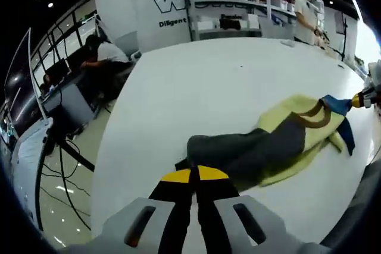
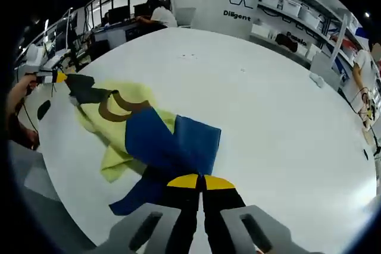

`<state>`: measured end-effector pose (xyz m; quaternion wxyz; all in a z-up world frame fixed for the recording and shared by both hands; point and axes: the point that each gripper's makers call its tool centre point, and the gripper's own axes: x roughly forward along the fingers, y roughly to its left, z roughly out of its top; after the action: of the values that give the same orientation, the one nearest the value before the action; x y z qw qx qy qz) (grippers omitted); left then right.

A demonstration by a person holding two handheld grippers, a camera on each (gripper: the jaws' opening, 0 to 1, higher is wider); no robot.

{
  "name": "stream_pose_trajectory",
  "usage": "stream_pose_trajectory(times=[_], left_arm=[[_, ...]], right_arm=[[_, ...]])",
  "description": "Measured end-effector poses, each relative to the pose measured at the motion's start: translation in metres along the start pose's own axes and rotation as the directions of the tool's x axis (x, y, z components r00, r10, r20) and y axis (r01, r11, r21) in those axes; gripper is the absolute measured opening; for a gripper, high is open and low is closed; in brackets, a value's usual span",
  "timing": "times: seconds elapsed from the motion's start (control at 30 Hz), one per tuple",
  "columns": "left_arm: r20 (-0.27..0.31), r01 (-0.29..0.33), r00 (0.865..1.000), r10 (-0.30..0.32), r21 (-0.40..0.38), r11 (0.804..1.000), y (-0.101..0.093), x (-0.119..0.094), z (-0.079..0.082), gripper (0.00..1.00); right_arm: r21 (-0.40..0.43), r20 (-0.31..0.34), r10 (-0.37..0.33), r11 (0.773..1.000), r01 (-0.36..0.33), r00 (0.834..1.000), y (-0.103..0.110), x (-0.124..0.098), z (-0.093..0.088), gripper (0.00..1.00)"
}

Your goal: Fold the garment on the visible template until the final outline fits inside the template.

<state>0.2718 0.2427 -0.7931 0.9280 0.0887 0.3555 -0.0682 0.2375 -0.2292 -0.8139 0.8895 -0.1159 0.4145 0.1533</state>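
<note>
The garment [image 1: 286, 141] lies stretched across the white table [image 1: 226, 81]. It is pale yellow with a dark grey part, a blue part and brown curved stripes. My left gripper [image 1: 194, 175] is shut on its dark grey end, yellow tips together. In the right gripper view the garment [image 2: 149, 135] runs from the blue part near the camera to the grey end at far left. My right gripper [image 2: 200, 181] is shut on the blue edge. The right gripper [image 1: 359, 100] also appears at the far right of the left gripper view, and the left gripper [image 2: 56, 77] at the far left of the right gripper view, held by a hand.
The white table [image 2: 286, 135] is wide and rounded, with bare surface beyond the garment. A small pale object [image 2: 318, 80] lies near its far edge. Shelves with bins [image 1: 229, 4] stand behind, a person sits at a desk [image 1: 101, 57], and another person [image 1: 306, 16] stands by the shelves.
</note>
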Motion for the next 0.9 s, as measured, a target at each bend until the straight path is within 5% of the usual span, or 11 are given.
stream_pose_trajectory(times=[0.43, 0.53, 0.6, 0.73, 0.9], left_arm=[[-0.047, -0.015, 0.999, 0.015, -0.016, 1.0, 0.001, -0.003, -0.028, 0.01], [-0.031, -0.026, 0.999, 0.026, 0.001, 1.0, 0.001, -0.006, -0.026, 0.01], [-0.02, -0.019, 1.0, 0.019, 0.018, 1.0, -0.001, -0.008, -0.021, 0.07], [0.026, 0.029, 0.999, -0.028, -0.049, 0.998, -0.009, -0.012, -0.008, 0.37], [0.118, 0.079, 0.99, -0.082, 0.032, 0.996, -0.023, -0.021, 0.019, 0.42]], right_arm=[[-0.005, -0.033, 0.027, 1.0, -0.028, 0.999, 0.008, 0.0, -0.025, 0.0], [-0.084, 0.032, 0.08, 0.993, -0.077, 0.996, 0.019, -0.004, -0.016, 0.0], [0.009, 0.092, 0.12, 0.993, -0.122, 0.988, 0.026, -0.011, -0.007, 0.0], [0.041, 0.225, 0.182, 0.98, -0.196, 0.957, 0.036, -0.026, 0.018, 0.22], [0.001, 0.272, 0.202, 0.978, -0.211, 0.941, 0.049, -0.032, 0.036, 0.32]])
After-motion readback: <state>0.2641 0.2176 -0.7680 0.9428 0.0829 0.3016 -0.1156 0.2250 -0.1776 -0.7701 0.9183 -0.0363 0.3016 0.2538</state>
